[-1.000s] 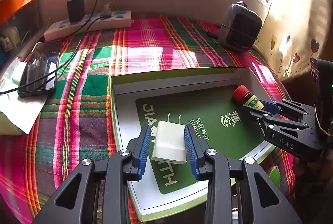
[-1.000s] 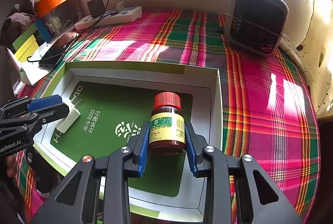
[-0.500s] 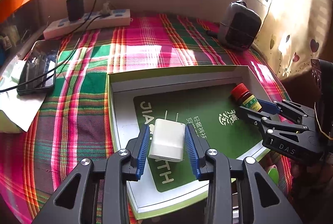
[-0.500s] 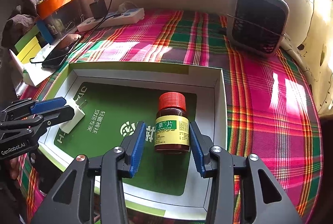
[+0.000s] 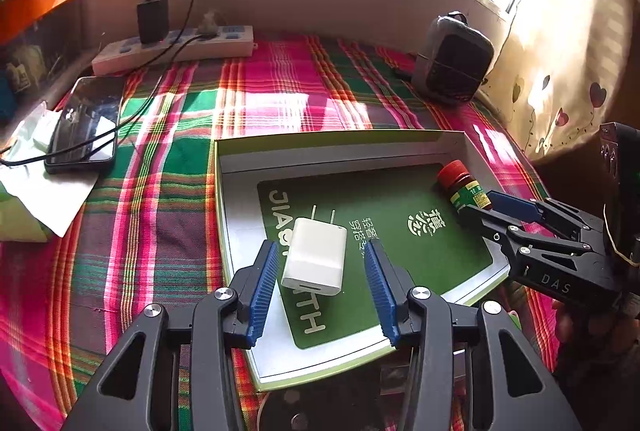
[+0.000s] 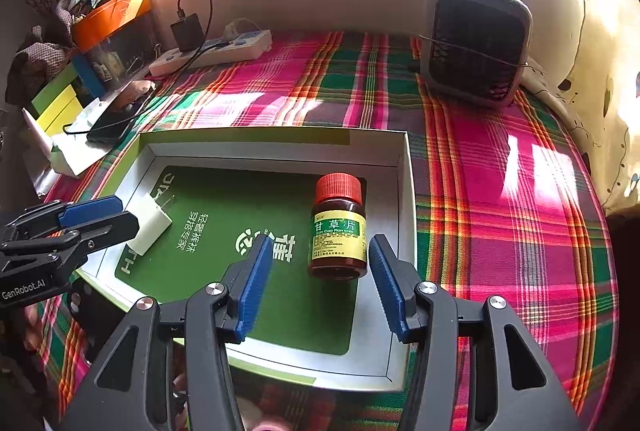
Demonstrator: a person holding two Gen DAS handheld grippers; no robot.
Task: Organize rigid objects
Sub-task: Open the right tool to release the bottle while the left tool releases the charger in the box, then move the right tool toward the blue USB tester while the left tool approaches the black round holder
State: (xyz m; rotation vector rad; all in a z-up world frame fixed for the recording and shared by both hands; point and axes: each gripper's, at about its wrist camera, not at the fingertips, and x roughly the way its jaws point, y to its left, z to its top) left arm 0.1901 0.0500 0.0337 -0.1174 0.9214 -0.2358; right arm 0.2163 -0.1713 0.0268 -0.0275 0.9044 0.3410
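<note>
Resting in tray: both task items
Left claw (image 5: 320, 287): jaws just spread apart, clear of the white charger (image 5: 316, 257), which lies between them on the green liner, left side of the tray (image 5: 340, 147)
Right claw (image 6: 316, 281): jaws just spread apart, pill bottle (image 6: 339, 227) between them, untouched, lying near the tray's right wall

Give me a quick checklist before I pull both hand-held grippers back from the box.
1. White charger lying in the box: ok.
2. Left hand-held gripper jaws have just been opening, pads clear of the charger: ok.
3. Red-capped bottle upright in the box: ok.
4. Right hand-held gripper jaws have just been opening, pads clear of the bottle: ok.
5. Bottle standing steady once released: cannot tell.
</note>
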